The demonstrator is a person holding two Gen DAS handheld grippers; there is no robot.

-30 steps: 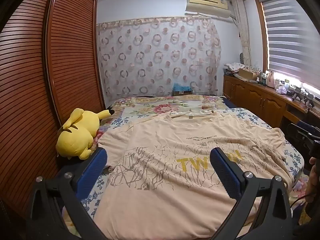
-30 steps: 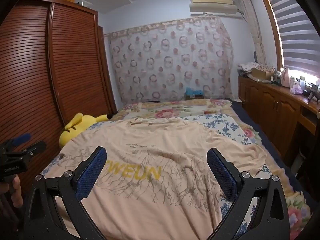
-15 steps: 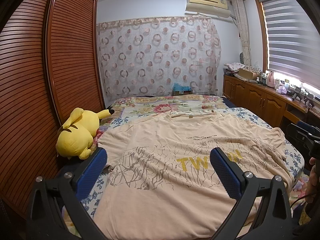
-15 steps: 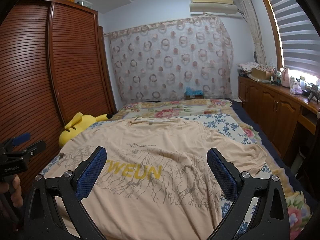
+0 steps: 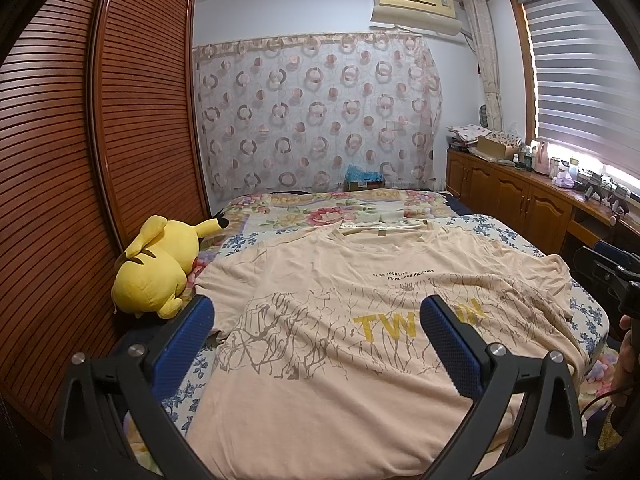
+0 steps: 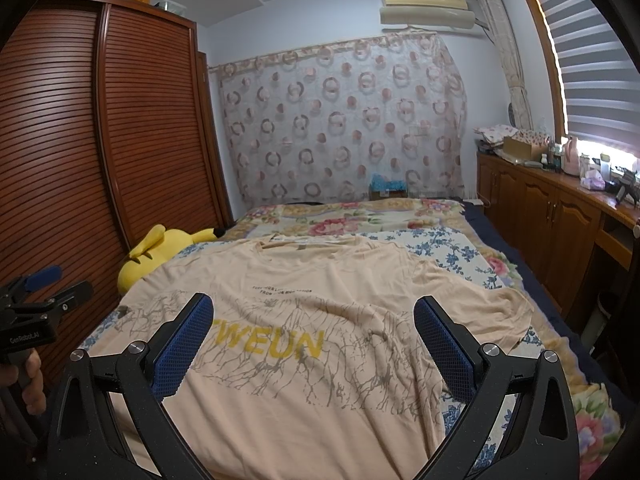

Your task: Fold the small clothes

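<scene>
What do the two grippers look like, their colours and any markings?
Both match. The left gripper and the right gripper each have a matte black Y-shaped frame with silver bolt heads, ending in two fingers faced with blue dimpled pads. Seen from the right wrist view, the left gripper's black body carries white lettering, "GenRobot.AI". No sleeves are visible.

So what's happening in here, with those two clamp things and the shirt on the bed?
A person is holding a two-finger gripper in each hand, about to fold the peach T-shirt spread flat, print side up, on the floral bed. The left gripper and the right gripper both hover open above the shirt's lower half, gripping nothing. No fold has been made yet. A yellow plush toy lies by the wardrobe, beside the shirt's sleeve.
</scene>
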